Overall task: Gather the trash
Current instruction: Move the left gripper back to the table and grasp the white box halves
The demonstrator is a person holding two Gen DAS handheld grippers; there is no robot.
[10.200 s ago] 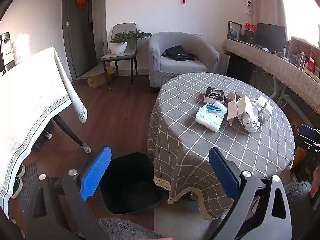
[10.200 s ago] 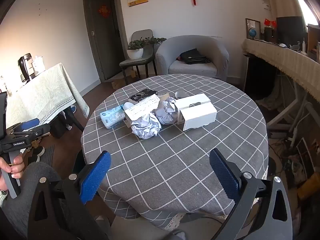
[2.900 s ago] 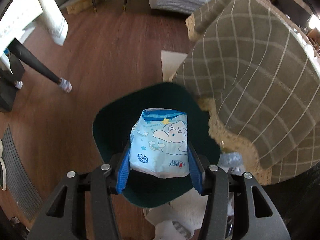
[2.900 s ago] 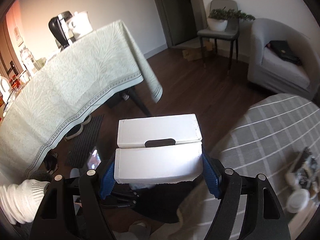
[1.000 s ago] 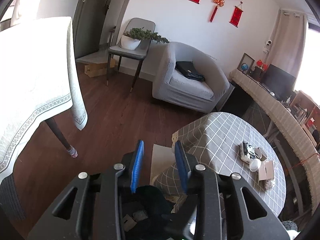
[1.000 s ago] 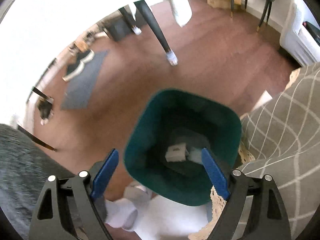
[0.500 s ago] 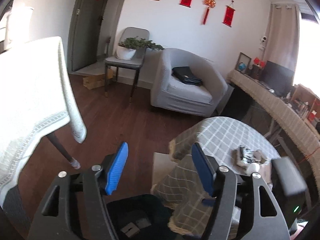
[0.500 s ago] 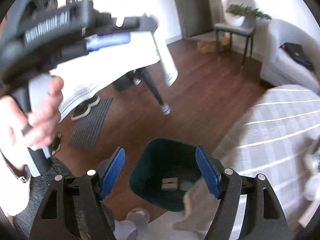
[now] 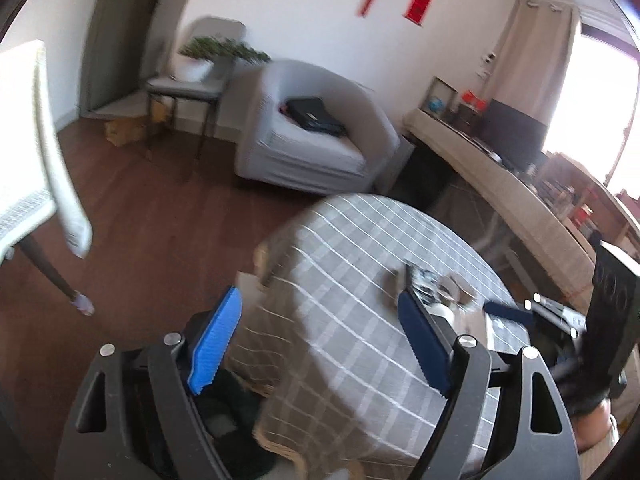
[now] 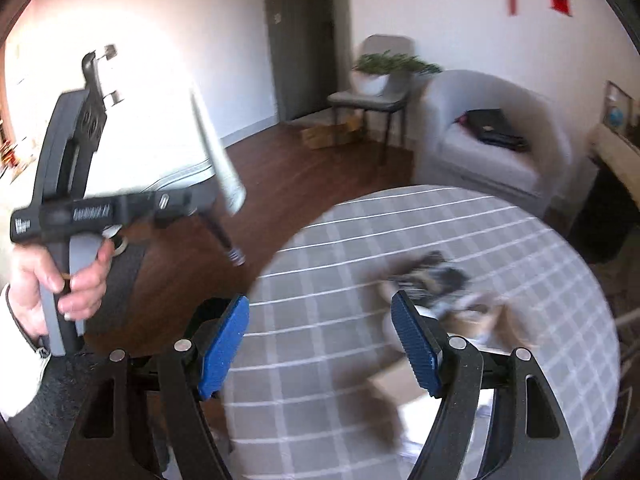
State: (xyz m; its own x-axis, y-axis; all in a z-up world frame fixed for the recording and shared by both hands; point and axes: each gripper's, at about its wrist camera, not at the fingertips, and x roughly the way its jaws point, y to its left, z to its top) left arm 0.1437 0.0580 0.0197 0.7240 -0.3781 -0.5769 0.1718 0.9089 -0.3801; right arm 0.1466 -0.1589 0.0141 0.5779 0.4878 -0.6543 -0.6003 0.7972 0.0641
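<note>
Both views are blurred by motion. My left gripper [image 9: 320, 344] is open and empty above the near edge of the round table with the grey checked cloth [image 9: 360, 264]. The dark green bin [image 9: 236, 412] shows below it, at the table's foot. A small cluster of leftover trash [image 9: 436, 284] lies on the cloth, just beyond the right finger. My right gripper [image 10: 320, 344] is open and empty over the same table [image 10: 360, 240]. The trash cluster [image 10: 436, 280] lies just beyond its right finger, with cardboard pieces [image 10: 480, 320] beside it.
The left hand and its gripper body [image 10: 72, 216] show at the left of the right wrist view. A second table with a pale cloth [image 9: 36, 184] stands at the left. A grey armchair [image 9: 316, 136] and a chair with a plant [image 9: 200, 72] stand at the back.
Both grippers dropped their loads, the tissue pack and the white box, into the bin and opened. They have since swung up from the bin to face the round table.
</note>
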